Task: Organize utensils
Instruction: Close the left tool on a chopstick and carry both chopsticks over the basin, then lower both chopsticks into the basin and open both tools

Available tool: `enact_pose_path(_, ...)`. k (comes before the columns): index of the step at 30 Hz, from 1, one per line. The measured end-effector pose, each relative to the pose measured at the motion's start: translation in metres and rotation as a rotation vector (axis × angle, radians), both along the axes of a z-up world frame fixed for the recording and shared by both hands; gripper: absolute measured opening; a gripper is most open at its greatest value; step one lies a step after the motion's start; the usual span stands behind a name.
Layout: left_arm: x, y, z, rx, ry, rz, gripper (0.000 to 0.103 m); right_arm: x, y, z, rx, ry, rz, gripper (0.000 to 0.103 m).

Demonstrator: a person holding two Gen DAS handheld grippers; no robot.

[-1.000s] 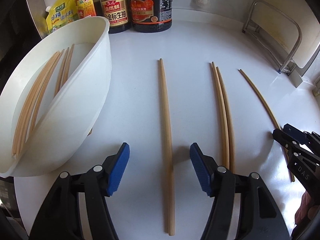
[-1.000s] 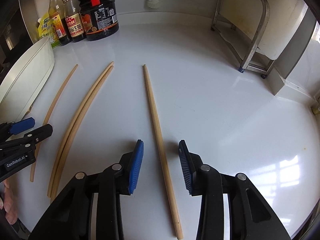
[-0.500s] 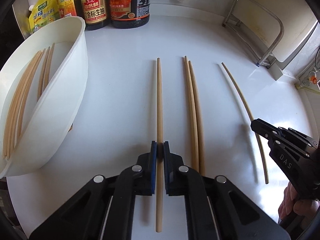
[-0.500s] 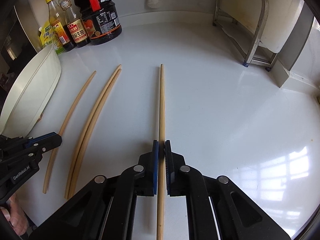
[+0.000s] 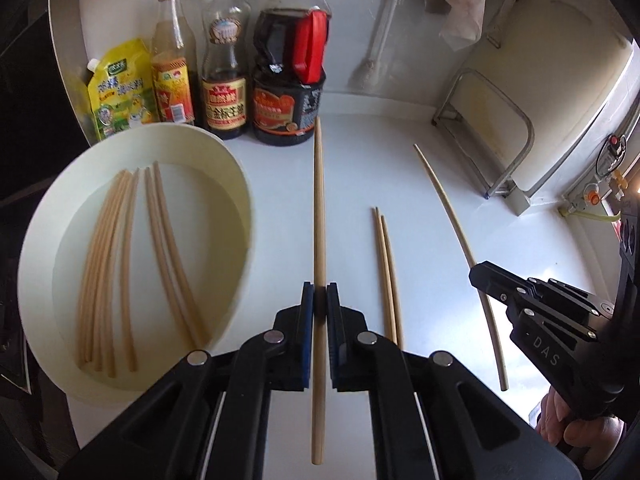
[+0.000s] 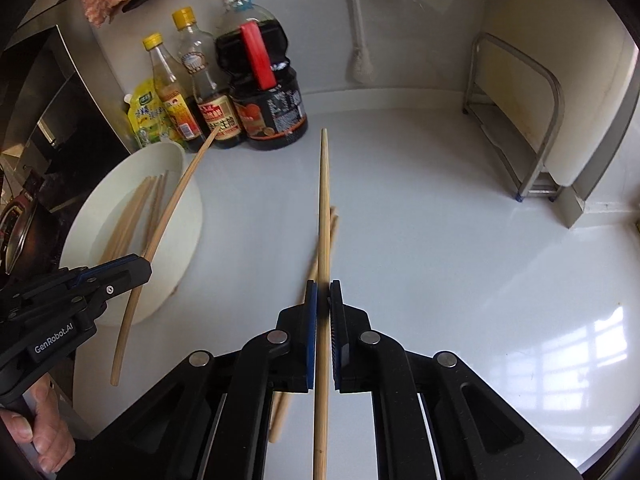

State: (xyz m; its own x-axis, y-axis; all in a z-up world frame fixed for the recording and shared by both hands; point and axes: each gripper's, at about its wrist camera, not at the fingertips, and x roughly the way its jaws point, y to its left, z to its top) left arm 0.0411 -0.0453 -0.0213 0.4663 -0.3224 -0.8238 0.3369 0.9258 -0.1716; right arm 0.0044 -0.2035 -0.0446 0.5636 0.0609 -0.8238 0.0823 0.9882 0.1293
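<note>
Bamboo filled both my tools: my left gripper was clamped on one chopstick, my right gripper on another, both lifted above the white counter. A pair of chopsticks lay between them, and the white bowl of chopsticks sat left of my left gripper.

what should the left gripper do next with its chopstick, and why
Probably carry it sideways over the white bowl and let go. The left gripper is shut on one chopstick, lifted off the counter, and the bowl beside it already holds several chopsticks.
</note>
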Motion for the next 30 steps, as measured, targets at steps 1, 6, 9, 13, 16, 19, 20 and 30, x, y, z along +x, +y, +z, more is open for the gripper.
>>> enact_pose_path(1, 0.003, 0.009, 0.005, -0.001, -0.013, 0.008, 0.007, 0.005, 0.008, 0.006, 0.006, -0.011, 0.01, 0.006)
enact_pose_path(6, 0.022, 0.063, 0.018, 0.018, -0.048, 0.073, 0.007, 0.035, 0.065, 0.024, 0.007, -0.056, 0.087, 0.006)
enact_pose_path(9, 0.035, 0.097, 0.016, 0.038, -0.043, 0.116, 0.007, 0.055, 0.103, 0.025, 0.017, -0.06, 0.143, 0.006)
enact_pose_path(13, 0.05, 0.138, 0.007, 0.063, -0.025, 0.164, 0.007, 0.081, 0.149, 0.02, 0.01, -0.055, 0.212, 0.006)
enact_pose_path(16, 0.063, 0.159, -0.003, 0.076, 0.003, 0.182, 0.007, 0.098, 0.174, 0.009, 0.019, -0.018, 0.241, 0.006)
enact_pose_path(19, 0.074, 0.173, -0.014, 0.077, 0.028, 0.188, 0.007, 0.114, 0.194, -0.004, 0.018, 0.028, 0.261, 0.006)
enact_pose_path(20, 0.078, 0.176, -0.017, 0.074, 0.037, 0.187, 0.007, 0.117, 0.199, -0.009, 0.015, 0.043, 0.265, 0.006)
enact_pose_path(30, 0.096, 0.182, -0.046, 0.052, 0.113, 0.169, 0.007, 0.141, 0.217, -0.041, 0.012, 0.158, 0.253, 0.006)
